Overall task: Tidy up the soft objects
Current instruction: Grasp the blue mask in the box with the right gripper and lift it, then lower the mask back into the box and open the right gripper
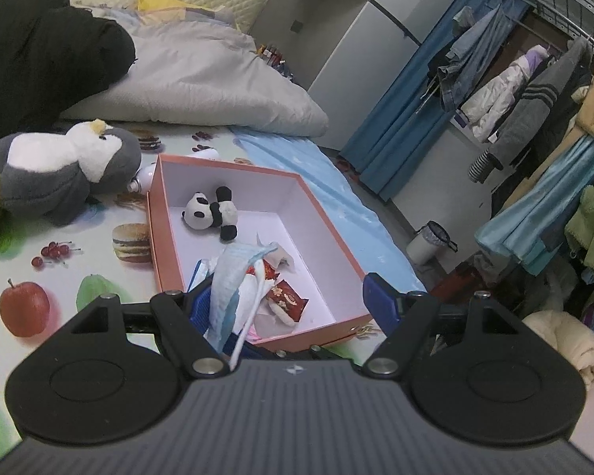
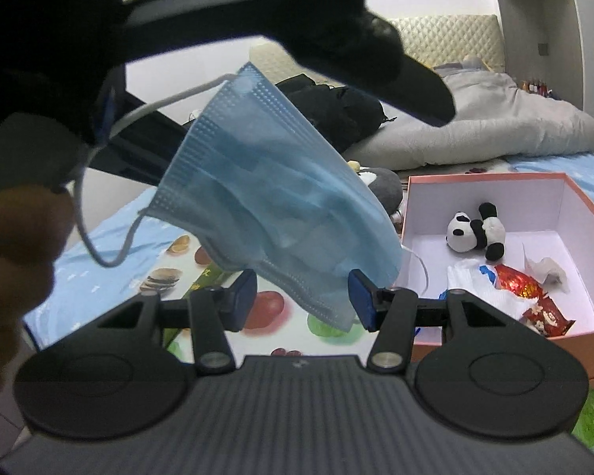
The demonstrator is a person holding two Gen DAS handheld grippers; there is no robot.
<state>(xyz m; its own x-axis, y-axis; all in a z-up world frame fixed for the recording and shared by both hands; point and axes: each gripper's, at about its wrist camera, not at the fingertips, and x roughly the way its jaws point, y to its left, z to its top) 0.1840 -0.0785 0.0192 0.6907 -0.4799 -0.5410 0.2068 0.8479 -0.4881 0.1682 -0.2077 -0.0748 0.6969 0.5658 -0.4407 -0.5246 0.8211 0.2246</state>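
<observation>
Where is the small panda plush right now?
The panda plush lies inside the open pink box, near its far end, apart from the wrappers at the near end. The penguin plush lies outside, on the box's left in the left wrist view.

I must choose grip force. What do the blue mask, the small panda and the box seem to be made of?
Blue mask: thin non-woven fabric, matte, with pleats and embossed edges. Small panda: plush, fuzzy pile, probably stuffed. Box: likely stiff cardboard, smooth matte, pink outside, white inside, with straight thin walls.
</observation>
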